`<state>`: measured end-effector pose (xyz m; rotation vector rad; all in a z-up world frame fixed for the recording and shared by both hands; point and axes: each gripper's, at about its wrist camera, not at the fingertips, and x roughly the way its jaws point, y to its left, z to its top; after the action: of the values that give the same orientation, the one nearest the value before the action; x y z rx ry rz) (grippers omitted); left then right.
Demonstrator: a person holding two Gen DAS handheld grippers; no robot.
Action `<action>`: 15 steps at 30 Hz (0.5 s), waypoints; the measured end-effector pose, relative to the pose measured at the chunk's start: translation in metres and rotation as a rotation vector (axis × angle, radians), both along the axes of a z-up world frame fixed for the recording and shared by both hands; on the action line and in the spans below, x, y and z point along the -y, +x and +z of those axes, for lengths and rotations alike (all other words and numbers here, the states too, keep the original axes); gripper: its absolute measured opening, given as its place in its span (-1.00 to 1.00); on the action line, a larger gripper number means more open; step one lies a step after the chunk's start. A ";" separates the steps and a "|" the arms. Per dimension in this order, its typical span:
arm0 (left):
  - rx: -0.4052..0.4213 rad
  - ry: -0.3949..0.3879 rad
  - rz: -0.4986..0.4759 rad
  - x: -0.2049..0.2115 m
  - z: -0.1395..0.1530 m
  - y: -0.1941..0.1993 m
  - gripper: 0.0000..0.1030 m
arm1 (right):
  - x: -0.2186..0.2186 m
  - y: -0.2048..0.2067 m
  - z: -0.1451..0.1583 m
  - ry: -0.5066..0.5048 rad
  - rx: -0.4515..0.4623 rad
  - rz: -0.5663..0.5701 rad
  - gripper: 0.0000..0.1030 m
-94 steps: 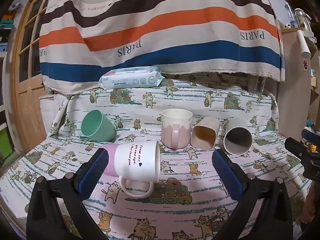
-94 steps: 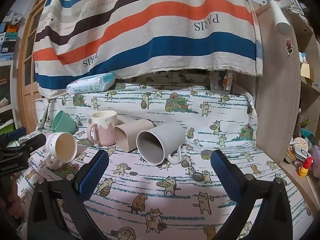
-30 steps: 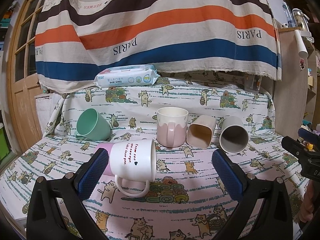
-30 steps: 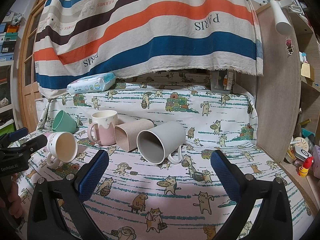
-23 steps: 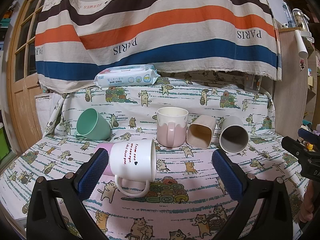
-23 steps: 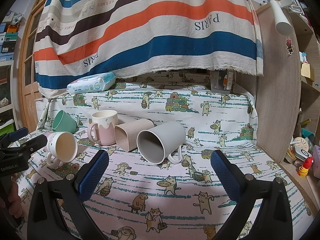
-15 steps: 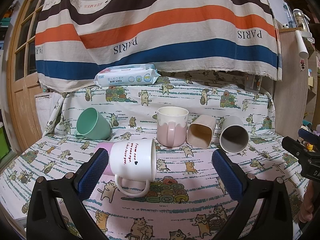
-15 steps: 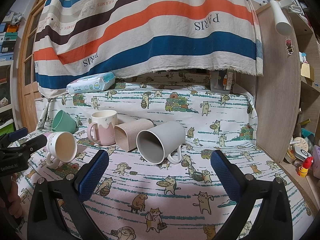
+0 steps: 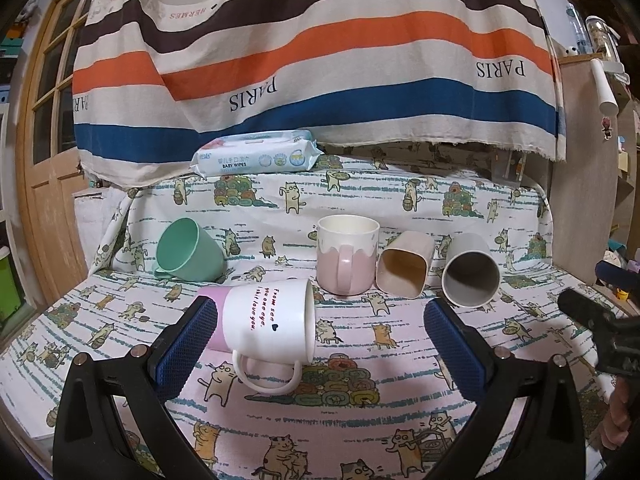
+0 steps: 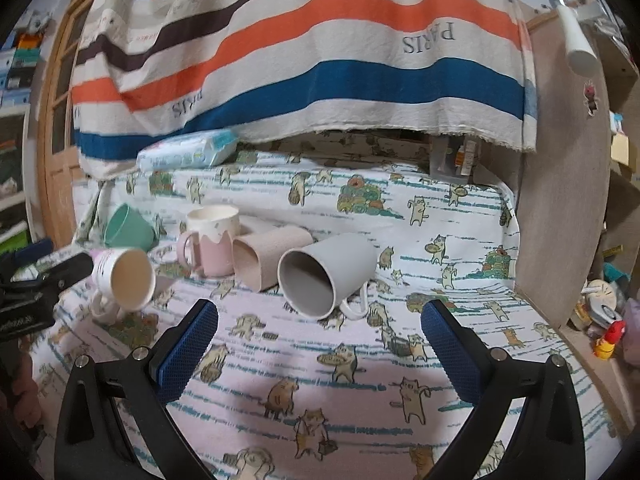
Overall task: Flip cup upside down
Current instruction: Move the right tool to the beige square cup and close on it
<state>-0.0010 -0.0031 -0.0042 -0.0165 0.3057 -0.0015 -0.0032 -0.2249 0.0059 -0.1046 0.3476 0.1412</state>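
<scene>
Several cups sit on a cat-print cloth. A white mug with red writing [image 9: 266, 320] lies on its side, mouth to the right, just ahead of my open left gripper [image 9: 320, 344]; it also shows in the right wrist view [image 10: 124, 280]. A pink mug [image 9: 347, 260] stands upright. A beige square cup [image 9: 404, 268], a grey mug [image 9: 470, 276] and a green cup [image 9: 186, 250] lie on their sides. My right gripper [image 10: 320, 340] is open and empty, a short way before the grey mug [image 10: 320, 276].
A pack of baby wipes [image 9: 256, 156] lies on the raised back ledge under a striped hanging cloth [image 9: 320, 60]. A wooden door [image 9: 44, 184] stands at the left, a wooden panel [image 10: 560, 200] and cluttered shelves at the right.
The right wrist view has tilted and shifted slightly. The left view and the cups are unchanged.
</scene>
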 end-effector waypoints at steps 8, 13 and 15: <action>-0.007 -0.017 0.007 -0.005 0.000 -0.003 0.99 | -0.020 -0.033 0.063 0.031 0.081 0.105 0.99; -0.003 -0.012 0.008 -0.005 0.002 -0.003 0.99 | -0.019 -0.012 0.096 0.103 -0.036 0.020 0.99; -0.003 -0.012 0.014 -0.006 0.003 -0.003 0.99 | -0.016 0.010 0.099 0.152 -0.153 0.004 0.99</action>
<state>-0.0039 0.0026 -0.0013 -0.0304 0.3082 0.0104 0.0065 -0.2092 0.1046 0.0561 0.4879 0.1796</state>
